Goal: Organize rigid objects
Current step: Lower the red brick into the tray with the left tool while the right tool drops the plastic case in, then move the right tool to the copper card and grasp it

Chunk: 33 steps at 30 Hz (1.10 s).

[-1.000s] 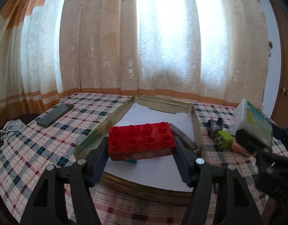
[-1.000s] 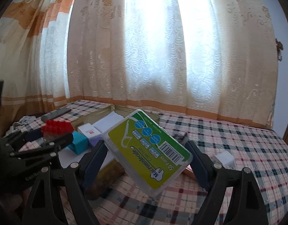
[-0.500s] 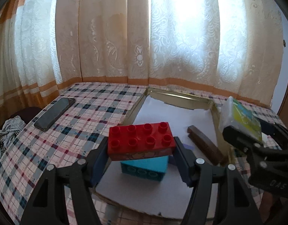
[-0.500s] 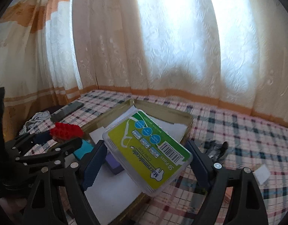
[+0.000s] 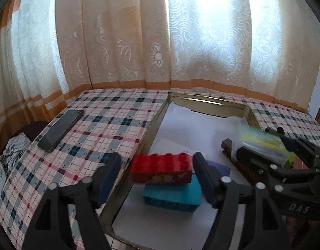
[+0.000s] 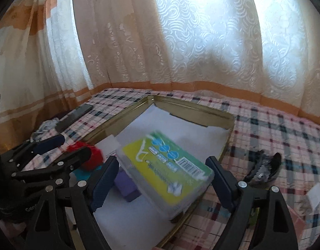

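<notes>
A: Where is the red brick now?

B: Inside the gold tray, near its left wall, sitting on top of a teal block. The left tongs have just been opening; the brick lies between the pads, with a clear gap on the left side, and the right pad looks just off it too.

A: And the right tongs?

B: They hold a clear plastic box with a yellow and green label, tilted, above the right part of the tray. The picture is blurred there, so I cannot tell whether the pads press on the box or have let go.

A: Anything else in the tray?

B: White paper lines the bottom, a purple block lies just beside the teal one, and a brown bar rests towards the right wall.

A: Outside the tray?

B: A phone lies on the checked cloth of the table, well to the left. To the right, a dark hair clip.
</notes>
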Motion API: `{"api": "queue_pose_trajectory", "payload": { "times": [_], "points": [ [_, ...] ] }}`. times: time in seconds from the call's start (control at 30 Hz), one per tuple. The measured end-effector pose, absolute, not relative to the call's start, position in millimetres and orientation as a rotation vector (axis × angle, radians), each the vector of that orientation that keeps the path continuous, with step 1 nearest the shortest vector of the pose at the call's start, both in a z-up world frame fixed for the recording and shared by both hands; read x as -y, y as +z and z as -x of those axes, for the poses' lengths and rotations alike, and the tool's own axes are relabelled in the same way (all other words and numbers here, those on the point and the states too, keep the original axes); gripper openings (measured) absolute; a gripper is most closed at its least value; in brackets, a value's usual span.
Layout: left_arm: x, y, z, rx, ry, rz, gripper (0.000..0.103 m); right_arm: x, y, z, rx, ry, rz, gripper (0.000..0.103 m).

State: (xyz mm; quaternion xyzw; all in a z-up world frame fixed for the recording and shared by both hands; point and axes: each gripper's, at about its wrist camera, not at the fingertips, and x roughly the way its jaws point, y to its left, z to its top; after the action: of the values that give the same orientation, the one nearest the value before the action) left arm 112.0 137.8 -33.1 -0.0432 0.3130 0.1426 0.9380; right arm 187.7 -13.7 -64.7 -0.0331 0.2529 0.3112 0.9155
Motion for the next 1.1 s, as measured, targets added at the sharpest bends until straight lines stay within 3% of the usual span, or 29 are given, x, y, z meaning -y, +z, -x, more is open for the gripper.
{"api": "queue_pose_trajectory", "payload": {
  "times": [0.1, 0.33, 0.63, 0.9, 1.1],
  "points": [
    [-138, -30, -107, -0.628, 0.293, 0.101, 0.084, 20, -62, -183, -0.493, 0.651, 0.039, 0.092],
    [-121, -24, -93, -0.603, 0.29, 0.103, 0.098, 46, -53, -160, -0.432, 0.629, 0.02, 0.093],
    [-53, -29, -88, -0.605, 0.179, 0.084, 0.103, 117, -62, -143, -0.402, 0.48, 0.049, 0.093],
    [3, -38, -100, -0.624, 0.108, 0.044, 0.103, 197, -76, -160, -0.472, 0.281, -0.048, 0.093],
    [8, -40, -110, -0.625, 0.151, 0.053, 0.103, 201, -81, -169, -0.537, 0.293, -0.055, 0.094]
  ]
}}
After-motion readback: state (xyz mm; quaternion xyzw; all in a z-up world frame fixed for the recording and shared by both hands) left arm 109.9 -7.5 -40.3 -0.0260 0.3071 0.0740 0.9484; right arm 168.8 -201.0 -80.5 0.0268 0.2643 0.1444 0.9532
